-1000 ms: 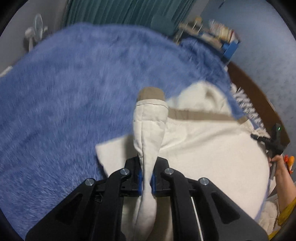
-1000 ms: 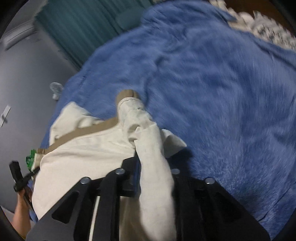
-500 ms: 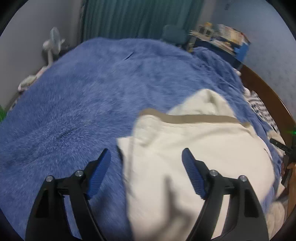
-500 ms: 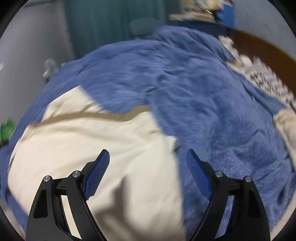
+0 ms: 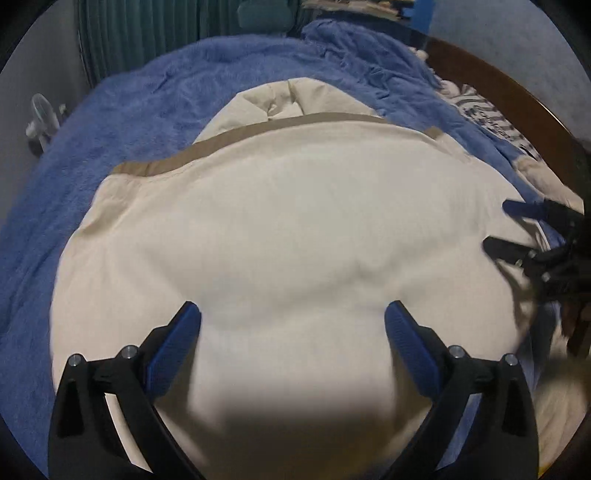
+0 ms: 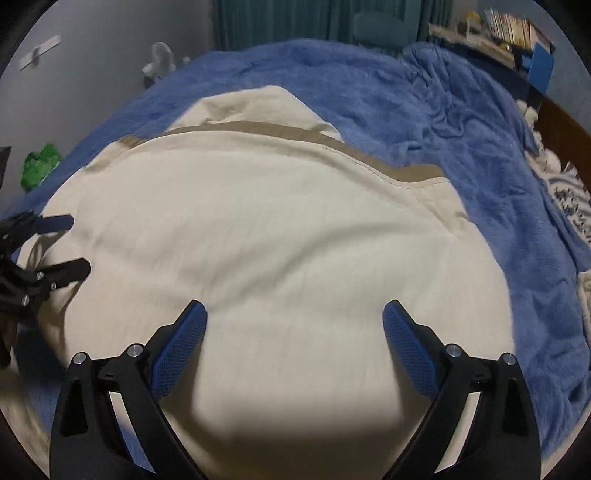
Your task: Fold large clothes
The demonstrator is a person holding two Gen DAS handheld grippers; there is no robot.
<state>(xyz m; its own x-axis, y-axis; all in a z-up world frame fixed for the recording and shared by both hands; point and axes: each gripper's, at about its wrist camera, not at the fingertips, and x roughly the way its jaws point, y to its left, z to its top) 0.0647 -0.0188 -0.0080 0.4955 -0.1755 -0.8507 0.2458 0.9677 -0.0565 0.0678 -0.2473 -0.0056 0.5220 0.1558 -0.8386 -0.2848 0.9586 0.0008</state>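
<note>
A large cream garment (image 5: 288, 236) with a tan band (image 5: 236, 138) along its folded far edge lies flat on a blue fleece blanket (image 5: 122, 122). It also fills the right wrist view (image 6: 266, 229), tan band (image 6: 280, 131) at the far side. My left gripper (image 5: 292, 317) is open and empty above the garment's near part. My right gripper (image 6: 294, 317) is open and empty above it too. The right gripper shows at the right edge of the left wrist view (image 5: 532, 236); the left gripper shows at the left edge of the right wrist view (image 6: 48, 245).
The blanket (image 6: 461, 122) covers a bed with a brown wooden frame (image 5: 517, 99). A patterned cloth (image 5: 491, 122) lies by the frame. Teal curtains (image 5: 155, 33) and a chair stand behind. A small fan (image 5: 42, 118) and a green object (image 6: 38, 164) sit on the left side.
Both grippers were shut on the garment's edge a second ago. They let go, opened wide and drew back toward the near side. The folded garment now lies flat.
</note>
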